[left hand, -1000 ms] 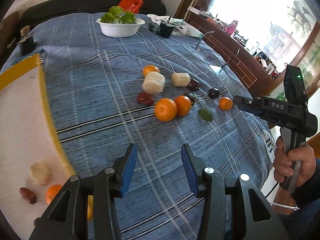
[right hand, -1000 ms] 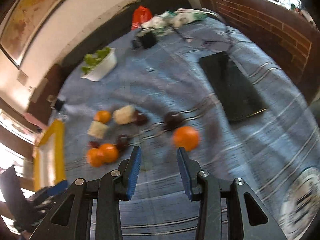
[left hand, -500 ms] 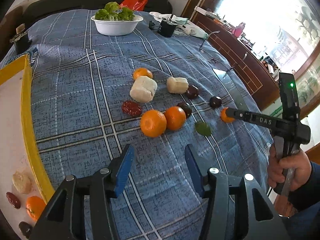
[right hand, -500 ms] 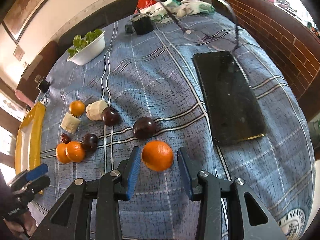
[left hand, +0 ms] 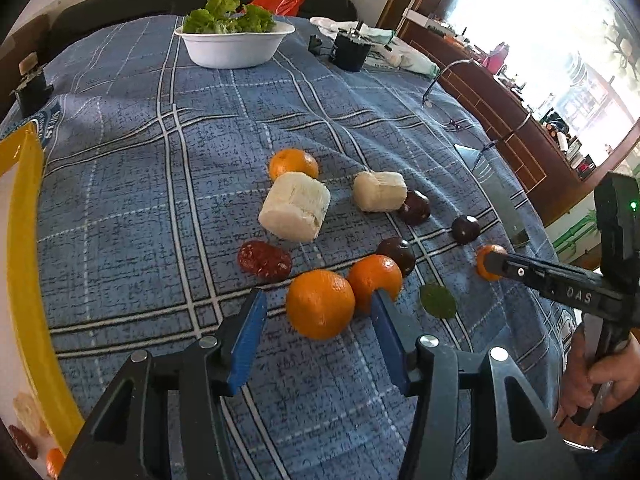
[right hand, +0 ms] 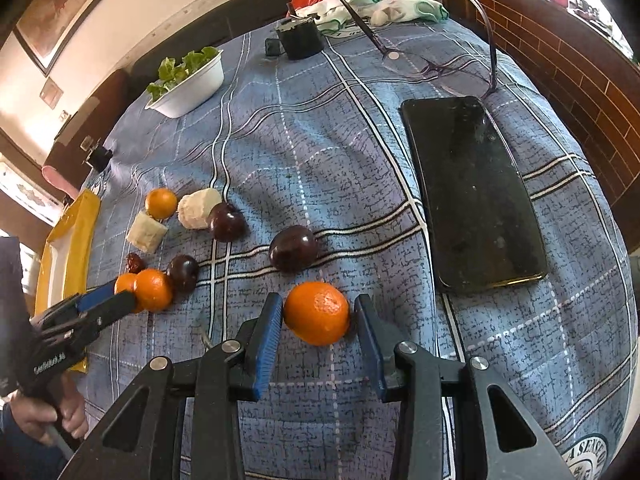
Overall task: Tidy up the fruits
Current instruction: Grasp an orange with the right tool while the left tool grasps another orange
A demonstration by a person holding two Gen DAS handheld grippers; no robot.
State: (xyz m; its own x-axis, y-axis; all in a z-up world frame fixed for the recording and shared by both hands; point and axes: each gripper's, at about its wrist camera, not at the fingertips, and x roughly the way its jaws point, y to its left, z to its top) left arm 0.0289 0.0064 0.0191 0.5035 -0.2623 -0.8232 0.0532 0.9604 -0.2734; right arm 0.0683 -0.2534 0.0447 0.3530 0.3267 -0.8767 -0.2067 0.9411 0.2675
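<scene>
On the blue checked cloth lie oranges, white fruit chunks (left hand: 296,212), dark plums (left hand: 416,208) and a red date (left hand: 264,260). My left gripper (left hand: 319,294) is open, its blue pads on either side of the nearest orange (left hand: 320,312) with a gap on each side. A second orange (left hand: 374,280) touches the first behind the right finger. My right gripper (right hand: 318,300) is open around a lone orange (right hand: 318,314) that rests on the cloth; its pads sit close without pressing. In the left wrist view the right gripper (left hand: 496,266) shows at that orange.
A yellow-rimmed tray (left hand: 24,240) holding several fruits sits at the left. A white bowl of lettuce (left hand: 236,48) and a black container (left hand: 352,54) stand at the back. A black phone (right hand: 476,196) and glasses (right hand: 440,68) lie right. A green leaf (left hand: 438,300) lies beside the oranges.
My left gripper moved forward from the tray side, widened, and now straddles the nearest orange. My right gripper came down over the lone orange, then held still.
</scene>
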